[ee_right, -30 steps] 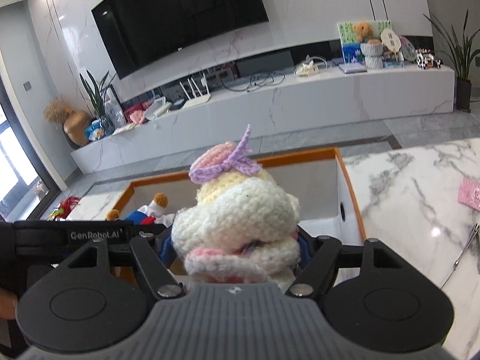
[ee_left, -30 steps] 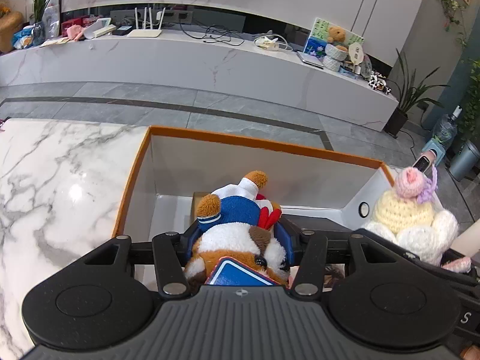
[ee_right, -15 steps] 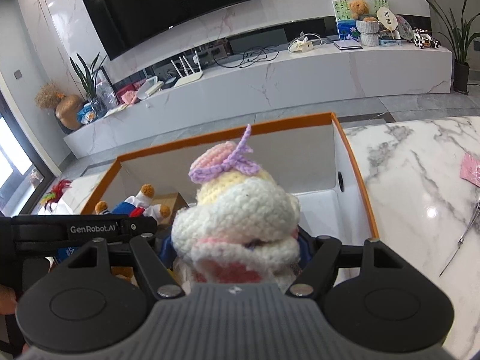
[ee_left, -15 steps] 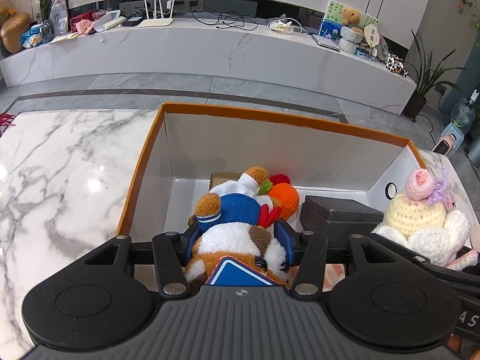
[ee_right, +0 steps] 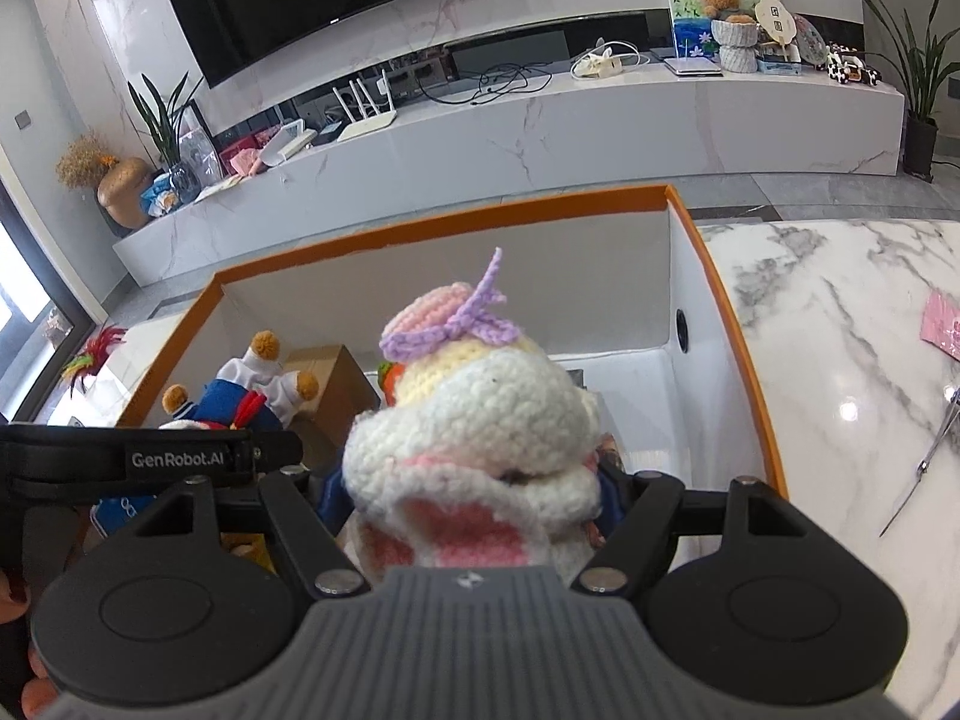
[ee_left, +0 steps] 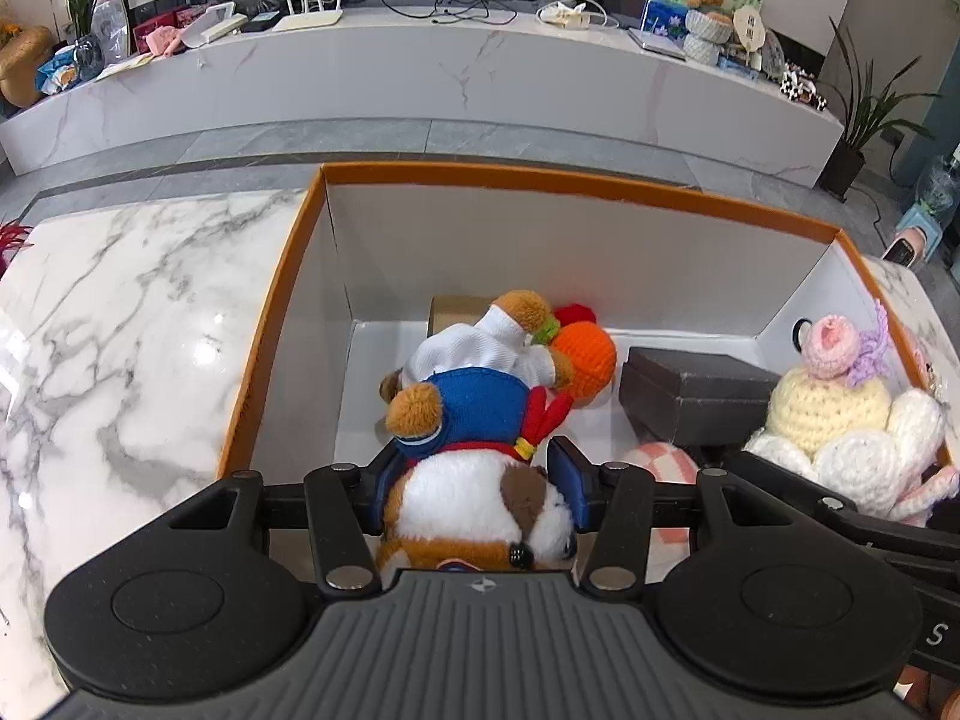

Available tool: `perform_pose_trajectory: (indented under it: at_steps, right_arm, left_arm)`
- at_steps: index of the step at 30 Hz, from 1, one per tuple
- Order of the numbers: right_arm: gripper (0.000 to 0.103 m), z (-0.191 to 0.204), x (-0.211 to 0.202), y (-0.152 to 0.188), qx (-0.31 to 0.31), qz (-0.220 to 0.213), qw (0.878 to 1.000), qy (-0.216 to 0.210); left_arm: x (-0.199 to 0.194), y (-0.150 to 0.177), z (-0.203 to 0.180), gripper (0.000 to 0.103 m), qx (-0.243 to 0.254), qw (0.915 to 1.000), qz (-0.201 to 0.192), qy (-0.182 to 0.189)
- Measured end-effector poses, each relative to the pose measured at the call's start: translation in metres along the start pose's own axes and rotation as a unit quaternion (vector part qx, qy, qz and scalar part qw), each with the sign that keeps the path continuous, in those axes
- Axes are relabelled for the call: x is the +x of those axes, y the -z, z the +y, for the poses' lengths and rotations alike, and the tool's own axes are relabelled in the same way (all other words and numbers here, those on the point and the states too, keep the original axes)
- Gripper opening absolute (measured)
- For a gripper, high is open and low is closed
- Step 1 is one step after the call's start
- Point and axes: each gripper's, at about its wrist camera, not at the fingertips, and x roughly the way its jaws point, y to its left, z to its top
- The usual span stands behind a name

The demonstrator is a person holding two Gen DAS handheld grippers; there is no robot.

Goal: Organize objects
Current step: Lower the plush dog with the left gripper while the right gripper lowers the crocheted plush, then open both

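Plush dog (ee_left: 480,450) hides left claw's (ee_left: 480,483) closing pads.

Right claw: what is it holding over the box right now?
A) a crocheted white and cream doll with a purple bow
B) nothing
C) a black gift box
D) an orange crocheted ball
A: in the right wrist view the right claw has the crocheted doll clamped between its blue pads above the orange-rimmed box; the black gift box and orange ball lie inside it.
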Motion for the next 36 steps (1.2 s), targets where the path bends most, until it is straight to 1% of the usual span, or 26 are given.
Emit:
perform_pose_trajectory:
  at_steps: [1,3,15,20,22,24,27,30,33,36]
  right_arm:
    - [0.075,0.000,0.001,0.000,-0.001,0.002,1.000,0.001]
    - [0.075,0.000,0.003,0.001,-0.001,0.007,1.000,0.002]
    - [0.075,-0.005,0.013,0.006,0.001,0.033,0.999,0.007]
    - [0.075,-0.005,0.014,0.005,0.005,0.034,0.999,0.007]
    - [0.075,-0.004,0.013,0.005,0.004,0.032,0.999,0.009]
    - [0.077,-0.002,0.013,0.005,-0.004,0.030,0.999,0.014]
    - [0.077,0.001,0.013,0.005,-0.011,0.029,0.999,0.021]
    - [0.078,0.000,0.012,0.004,-0.012,0.029,0.999,0.019]
    - [0.083,0.002,0.007,0.001,-0.017,0.029,0.999,0.010]
    - [0.085,0.007,0.001,0.000,-0.037,0.028,0.999,0.009]
  left_arm:
    - [0.001,0.000,0.000,0.050,0.002,1.0000,0.002,-0.003]
    - [0.003,0.001,0.000,0.050,0.002,0.9999,0.010,-0.004]
    - [0.006,0.004,-0.002,0.050,0.012,0.9996,0.022,-0.009]
    - [0.006,0.005,-0.003,0.050,0.014,0.9996,0.022,-0.011]
    - [0.006,0.006,-0.004,0.052,0.015,0.9995,0.023,-0.013]
    - [0.007,0.006,-0.004,0.055,0.018,0.9994,0.024,-0.017]
    - [0.008,0.006,-0.004,0.056,0.019,0.9993,0.026,-0.018]
    - [0.007,0.006,-0.004,0.056,0.018,0.9993,0.026,-0.017]
    - [0.007,0.006,-0.002,0.056,0.016,0.9994,0.028,-0.014]
    - [0.007,0.006,-0.001,0.056,0.014,0.9994,0.028,-0.012]
